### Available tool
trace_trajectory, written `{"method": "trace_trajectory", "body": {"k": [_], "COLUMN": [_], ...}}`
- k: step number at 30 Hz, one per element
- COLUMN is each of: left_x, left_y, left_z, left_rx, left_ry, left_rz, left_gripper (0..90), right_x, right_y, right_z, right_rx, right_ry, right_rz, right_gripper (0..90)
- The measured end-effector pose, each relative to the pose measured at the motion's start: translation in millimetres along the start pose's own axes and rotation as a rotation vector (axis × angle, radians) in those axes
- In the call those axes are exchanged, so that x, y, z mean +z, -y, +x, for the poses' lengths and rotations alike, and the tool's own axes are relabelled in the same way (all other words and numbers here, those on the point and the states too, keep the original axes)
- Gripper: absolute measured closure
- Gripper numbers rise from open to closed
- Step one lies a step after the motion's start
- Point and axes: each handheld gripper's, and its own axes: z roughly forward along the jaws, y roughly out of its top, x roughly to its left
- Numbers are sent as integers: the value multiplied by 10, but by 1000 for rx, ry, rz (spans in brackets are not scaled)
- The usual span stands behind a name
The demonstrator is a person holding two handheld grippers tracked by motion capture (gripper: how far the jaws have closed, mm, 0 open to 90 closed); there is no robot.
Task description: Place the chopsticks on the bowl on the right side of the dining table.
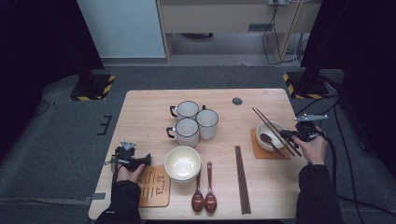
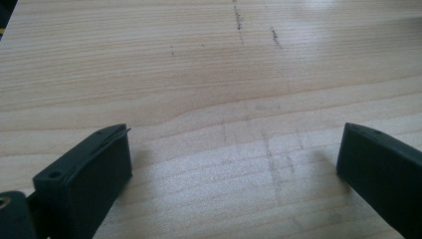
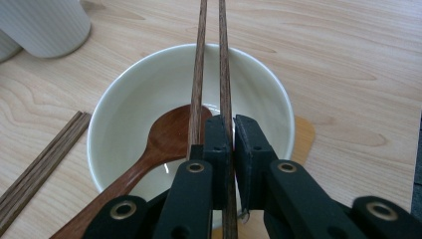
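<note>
The chopsticks [image 3: 220,59], a dark wooden pair, lie across the rim of a white bowl [image 3: 129,99] at the right side of the counter [image 1: 140,107], and the right gripper [image 3: 233,149] has its fingers nearly closed on one stick of the pair, while the other stick runs just outside the left finger. In the high view the pair [image 1: 275,130] slants from the far left of the bowl toward the person's right hand [image 1: 314,148]. The bowl sits on an orange coaster [image 1: 256,151], and a brown spoon [image 3: 159,144] rests inside it.

Largest to smallest for the rest: a second white bowl [image 1: 182,163] stands near the middle front, three white mugs [image 1: 194,122] cluster behind it, and a bamboo mat [image 1: 155,186] lies at the front left. A second pair of chopsticks [image 1: 242,179] and two brown spoons [image 1: 204,193] lie between the bowls.

The left gripper [image 2: 234,164] rests near the counter's left edge, its fingers wide apart over bare wood.
</note>
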Motion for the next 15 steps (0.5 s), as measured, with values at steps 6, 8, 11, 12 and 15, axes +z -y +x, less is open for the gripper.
{"method": "trace_trajectory", "body": {"k": [6,8,11,12,15], "left_x": [-1,-1,-1,-1,-1], "left_y": [0,0,0,0,0], "left_z": [1,1,1,1,2], "left_rx": [2,2,2,2,2], "left_ry": [0,0,0,0,0], "left_rz": [2,2,2,2,2], "left_gripper": [0,0,0,0,0], "right_x": [25,32,39,41,46], "right_y": [-16,-18,-22,-23,-27], "right_z": [24,26,32,35,39], "right_rx": [-4,-2,-2,-1,-6], "right_ry": [2,3,3,2,3], "right_rz": [-3,-8,-9,-8,-12], "right_gripper": [847,847,847,847,847]}}
